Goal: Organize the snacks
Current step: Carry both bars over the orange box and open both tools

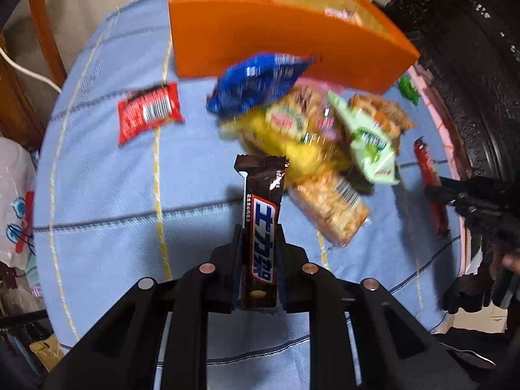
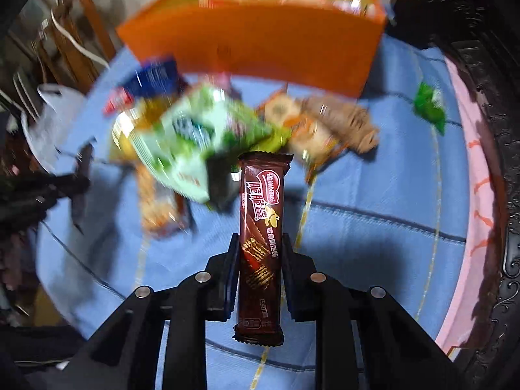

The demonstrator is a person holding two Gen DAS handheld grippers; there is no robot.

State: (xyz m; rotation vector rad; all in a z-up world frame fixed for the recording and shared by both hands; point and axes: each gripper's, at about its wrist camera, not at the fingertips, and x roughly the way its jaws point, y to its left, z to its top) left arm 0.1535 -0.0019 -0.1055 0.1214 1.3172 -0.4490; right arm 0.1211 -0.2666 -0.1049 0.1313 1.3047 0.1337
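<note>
Orange box (image 1: 276,42) beyond snack heap (image 1: 308,136); both tongs (image 1: 260,237) (image 2: 260,247) clamped on chocolate bars (image 1: 261,227) (image 2: 260,227).

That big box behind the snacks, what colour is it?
Orange outside, yellowish inside; the box shows best in the left wrist view.

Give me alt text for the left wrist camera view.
The left gripper clamps a dark chocolate bar lengthwise above a blue checked tablecloth. Beyond lie a pile of snack packets, a lone red packet and an orange box.
</note>
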